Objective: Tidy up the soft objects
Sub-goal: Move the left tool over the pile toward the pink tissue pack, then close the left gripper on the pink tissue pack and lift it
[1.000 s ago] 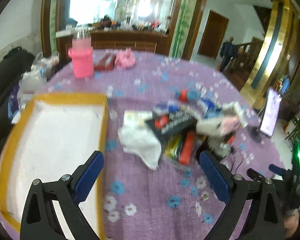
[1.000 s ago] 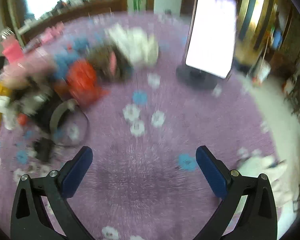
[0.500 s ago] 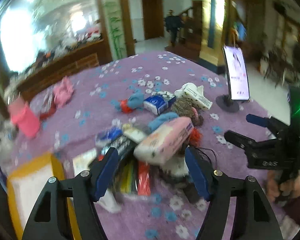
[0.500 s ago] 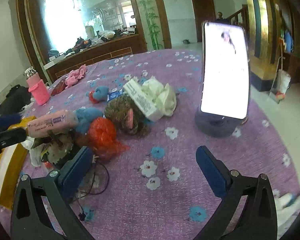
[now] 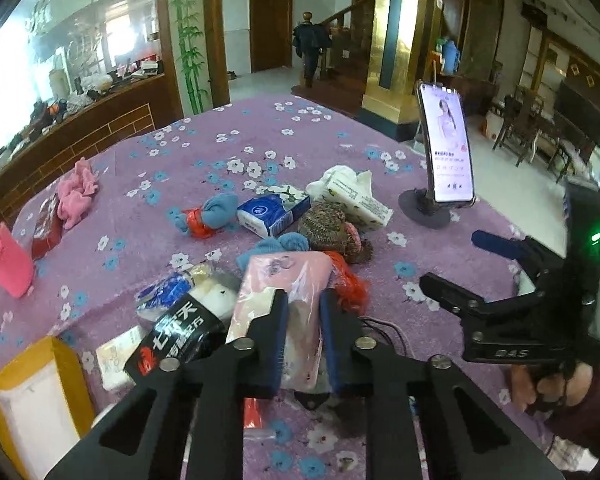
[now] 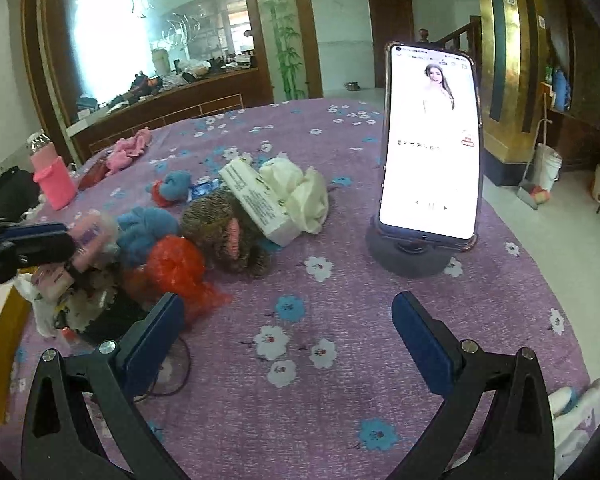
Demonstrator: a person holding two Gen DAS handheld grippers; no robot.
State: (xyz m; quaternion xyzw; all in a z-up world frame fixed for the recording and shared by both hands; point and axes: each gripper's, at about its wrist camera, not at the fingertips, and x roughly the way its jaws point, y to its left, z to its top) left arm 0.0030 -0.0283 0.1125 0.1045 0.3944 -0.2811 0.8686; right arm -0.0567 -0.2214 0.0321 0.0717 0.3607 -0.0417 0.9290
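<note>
My left gripper (image 5: 303, 300) is shut on a pink soft tissue pack (image 5: 284, 280), at the near end of a pile of soft things on the purple flowered tablecloth (image 5: 260, 140). The pile holds a blue tissue pack (image 5: 274, 210), a white tissue pack (image 5: 356, 196), a brown knit hat (image 5: 332, 228), blue socks (image 5: 216, 210) and a red mesh bag (image 6: 176, 266). My right gripper (image 6: 288, 320) is open and empty above bare cloth, right of the pile. It also shows in the left wrist view (image 5: 464, 264).
A yellow-rimmed white box (image 5: 32, 396) lies at the near left. A phone on a stand (image 6: 430, 144) is upright at the right. A pink bottle (image 6: 54, 178) and pink cloth (image 6: 130, 150) sit at the far left. A black cable (image 6: 176, 364) lies by the pile.
My left gripper has swung from over the box to the pile and closed on the pink tissue pack. My right gripper stayed open and steadied beside the pile.
</note>
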